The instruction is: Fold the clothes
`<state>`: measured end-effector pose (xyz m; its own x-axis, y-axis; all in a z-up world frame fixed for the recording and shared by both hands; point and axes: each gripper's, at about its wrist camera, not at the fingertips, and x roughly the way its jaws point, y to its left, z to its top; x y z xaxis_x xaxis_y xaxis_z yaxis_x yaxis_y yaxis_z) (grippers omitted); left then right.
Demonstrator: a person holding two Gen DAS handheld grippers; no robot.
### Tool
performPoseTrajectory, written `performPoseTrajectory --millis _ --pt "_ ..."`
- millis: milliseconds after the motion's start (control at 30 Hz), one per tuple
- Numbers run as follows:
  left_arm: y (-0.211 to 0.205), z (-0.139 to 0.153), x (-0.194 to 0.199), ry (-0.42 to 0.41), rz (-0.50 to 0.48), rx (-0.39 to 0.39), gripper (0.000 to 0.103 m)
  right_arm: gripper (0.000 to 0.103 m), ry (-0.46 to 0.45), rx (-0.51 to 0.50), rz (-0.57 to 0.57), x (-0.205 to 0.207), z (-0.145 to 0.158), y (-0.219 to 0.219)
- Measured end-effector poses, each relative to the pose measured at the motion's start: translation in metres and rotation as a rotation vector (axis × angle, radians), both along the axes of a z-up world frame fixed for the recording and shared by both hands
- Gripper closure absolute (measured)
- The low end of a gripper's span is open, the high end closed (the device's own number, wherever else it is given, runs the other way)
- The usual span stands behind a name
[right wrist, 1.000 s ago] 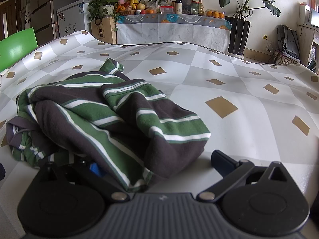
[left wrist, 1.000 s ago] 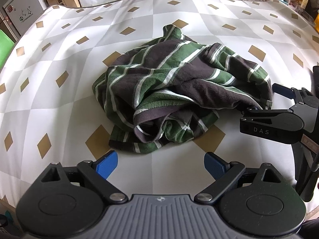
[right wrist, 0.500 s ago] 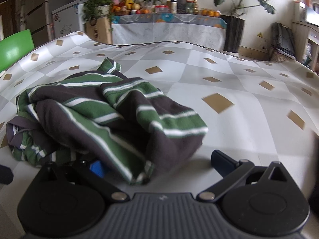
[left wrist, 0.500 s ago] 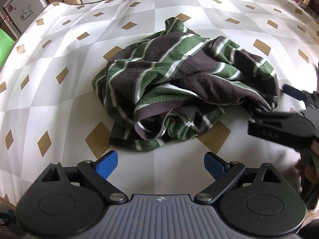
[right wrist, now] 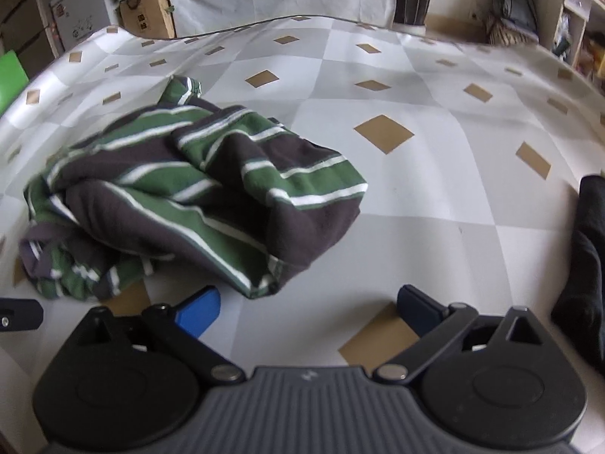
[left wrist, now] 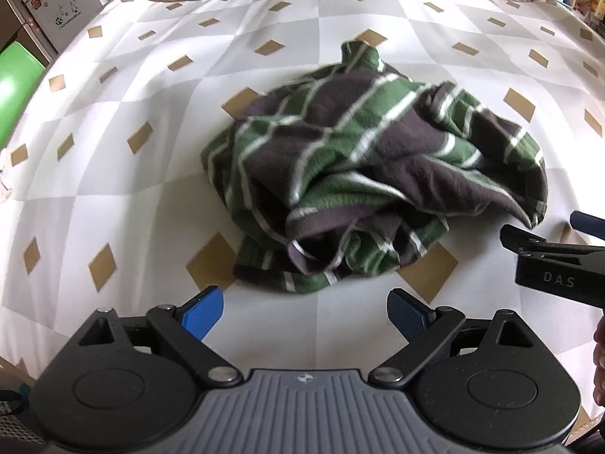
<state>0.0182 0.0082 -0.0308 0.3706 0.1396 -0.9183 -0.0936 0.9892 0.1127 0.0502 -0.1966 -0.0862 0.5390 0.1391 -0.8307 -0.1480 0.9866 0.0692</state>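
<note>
1. The left hand-held gripper (left wrist: 304,312) has its blue fingers spread wide with nothing between them; it hangs over bare cloth just short of the garment's near edge.
2. The right hand-held gripper (right wrist: 308,308) is also spread wide and empty. Its left blue finger (right wrist: 198,310) sits just below the garment's hanging hem, apart from it. From the left wrist view this tool's black body comes in at 3 o'clock, beside the garment's right edge.
3. The counter (left wrist: 113,174), the largest thing in view, wears a white and grey checked cover dotted with tan diamonds.
4. The striped garment (left wrist: 363,174), green and dark grey with thin white lines, lies crumpled in a heap near the counter's middle. In the right wrist view (right wrist: 189,196) it spreads toward 9 o'clock, one folded flap lying on top.
5. A black cloth (right wrist: 590,257) lies at 3 o'clock in the right wrist view, well apart from the garment.
6. A green chair (left wrist: 15,87) shows at 9 o'clock past the counter's edge.
</note>
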Motion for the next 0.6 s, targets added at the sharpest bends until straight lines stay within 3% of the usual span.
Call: performPoseTrajectory --millis 133,267,400,500,600 --pt "0.004 0.016 0.008 -0.002 -0.045 0.003 0.009 0.006 0.022 0.014 -0.015 0.009 0.021 -0.002" --pt "0.006 0.025 0.025 -0.004 -0.096 0.052 0.009 0.007 -0.010 -0.015 0.068 0.027 0.049 0.004" --pt "0.012 0.023 0.039 -0.017 -0.089 0.051 0.009 0.006 -0.041 -0.072 0.157 0.043 0.071 0.009" --pt "0.017 0.008 0.044 0.006 -0.049 0.028 0.009 0.007 -0.036 0.032 0.082 0.051 0.066 -0.002" --pt "0.021 -0.006 0.049 0.042 -0.011 -0.020 0.009 0.009 0.052 0.082 0.036 0.064 0.046 -0.001"
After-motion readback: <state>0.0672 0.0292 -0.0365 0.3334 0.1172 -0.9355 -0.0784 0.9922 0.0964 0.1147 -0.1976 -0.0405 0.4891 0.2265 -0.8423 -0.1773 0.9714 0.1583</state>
